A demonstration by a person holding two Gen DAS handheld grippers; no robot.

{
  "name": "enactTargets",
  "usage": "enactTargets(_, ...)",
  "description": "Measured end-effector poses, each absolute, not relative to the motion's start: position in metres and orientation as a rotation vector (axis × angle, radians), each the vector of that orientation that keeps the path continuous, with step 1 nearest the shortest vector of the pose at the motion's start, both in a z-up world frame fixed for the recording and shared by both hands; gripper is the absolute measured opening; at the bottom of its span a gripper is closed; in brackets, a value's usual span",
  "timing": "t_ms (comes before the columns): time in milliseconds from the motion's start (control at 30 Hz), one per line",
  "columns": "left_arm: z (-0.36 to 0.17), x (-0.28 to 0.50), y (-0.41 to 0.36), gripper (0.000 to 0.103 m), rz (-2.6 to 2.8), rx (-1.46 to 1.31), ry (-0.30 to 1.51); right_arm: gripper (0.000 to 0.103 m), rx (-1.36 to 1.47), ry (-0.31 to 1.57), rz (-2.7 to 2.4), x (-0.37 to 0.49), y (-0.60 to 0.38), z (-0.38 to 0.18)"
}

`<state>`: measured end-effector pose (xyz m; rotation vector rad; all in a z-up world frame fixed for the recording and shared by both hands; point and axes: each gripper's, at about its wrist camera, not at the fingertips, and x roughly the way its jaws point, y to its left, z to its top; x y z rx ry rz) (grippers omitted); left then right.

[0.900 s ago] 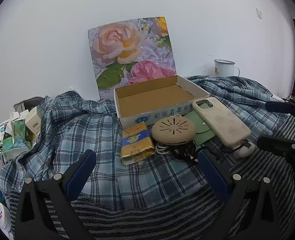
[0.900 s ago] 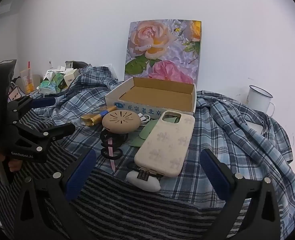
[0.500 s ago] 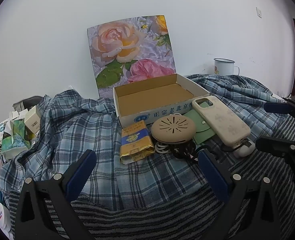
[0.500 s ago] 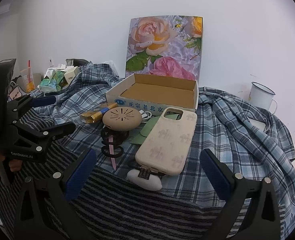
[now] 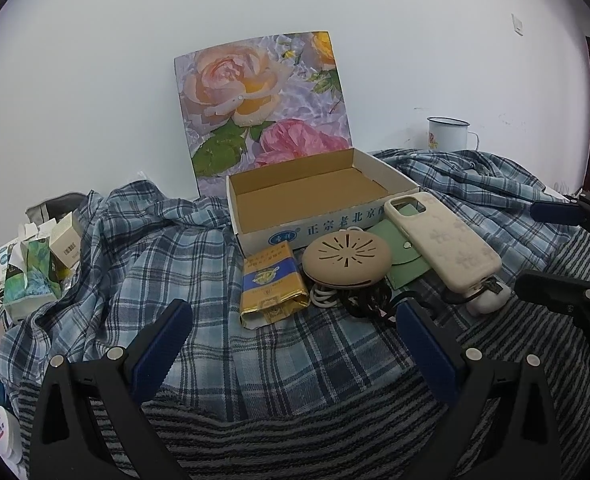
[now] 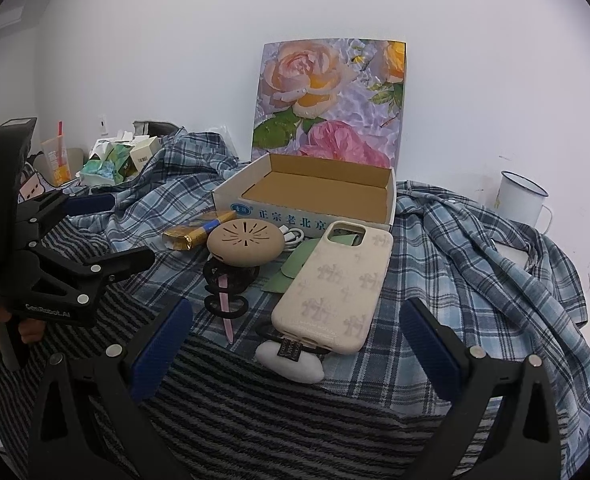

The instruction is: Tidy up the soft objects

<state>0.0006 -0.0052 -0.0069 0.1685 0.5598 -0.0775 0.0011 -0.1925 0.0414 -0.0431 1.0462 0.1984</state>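
Room: striped cloth (image 6: pixel 255 412) lies bare just ahead of both grippers; clutter sits past it on the plaid shirt (image 5: pixel 143 264).
Left gripper (image 5: pixel 291 344): fingers spread wide, nothing between; gold packet (image 5: pixel 273 288) just ahead.
Right gripper (image 6: pixel 295 340): fingers spread wide, empty; phone case (image 6: pixel 337 284) near, between the fingertips' line.
Cardboard box (image 5: pixel 335 226): open, empty, behind round beige pouch (image 5: pixel 347 258).

Blue plaid shirt (image 5: pixel 167 264); beige phone case (image 6: pixel 335 284), perhaps floral.
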Motion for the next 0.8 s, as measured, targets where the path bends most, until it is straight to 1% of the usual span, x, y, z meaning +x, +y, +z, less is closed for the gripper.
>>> enactTargets(800,-0.009,0.009,-0.010,0.103,-0.096,0.183,0.599,0.103,-0.005,1.098,0.218,0.007,-0.196,0.030)
